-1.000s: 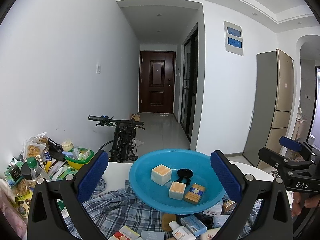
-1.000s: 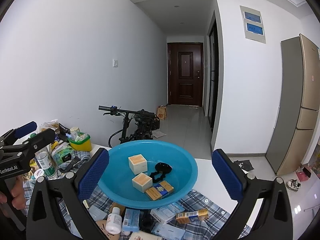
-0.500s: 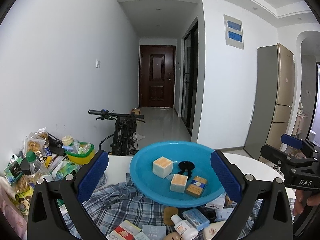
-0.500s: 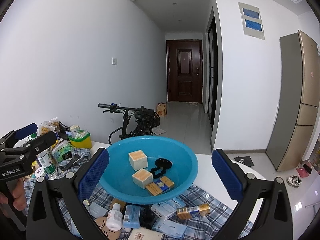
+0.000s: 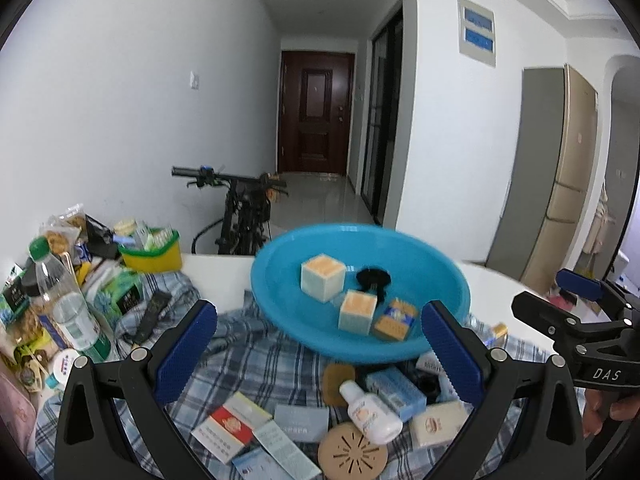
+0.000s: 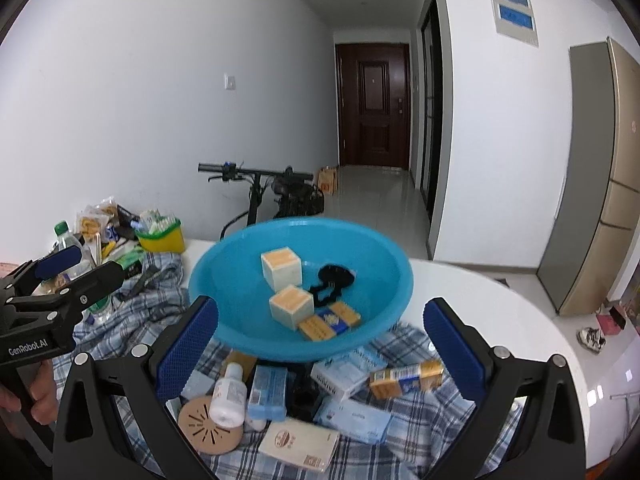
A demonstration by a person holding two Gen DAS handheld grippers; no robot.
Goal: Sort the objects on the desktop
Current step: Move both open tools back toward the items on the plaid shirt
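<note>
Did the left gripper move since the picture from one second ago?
Yes. In its own view the fixed door has slid upward and more items on the plaid cloth appear below, so the left gripper has tilted downward toward them.

Left gripper (image 5: 318, 344) w/ blue-padded jaws set wide apart, nothing between them, above a blue-white plaid cloth (image 5: 240, 364) spread on the white tabletop (image 5: 218, 266). Round blue plastic basin (image 5: 432, 264) sits behind the jaws, resting partly on clutter; inside: two cream cubes w/ tan tops (image 5: 322, 277), a black round-headed item (image 5: 373, 278), an orange-blue flat pack (image 5: 394, 318). In front: white squeeze bottle (image 5: 370, 408) lying down, tan slotted disc (image 5: 353, 453), red-white carton (image 5: 230, 426), pale blue box (image 5: 396, 390), cream box (image 5: 438, 422). Far left: clear water bottle w/ green cap (image 5: 64, 300), yellow-green tub (image 5: 151, 254), snack bags. Right gripper (image 5: 576, 320) at right edge, marked DAS; fingers (image 5: 612, 404) of a hand below it.
</note>
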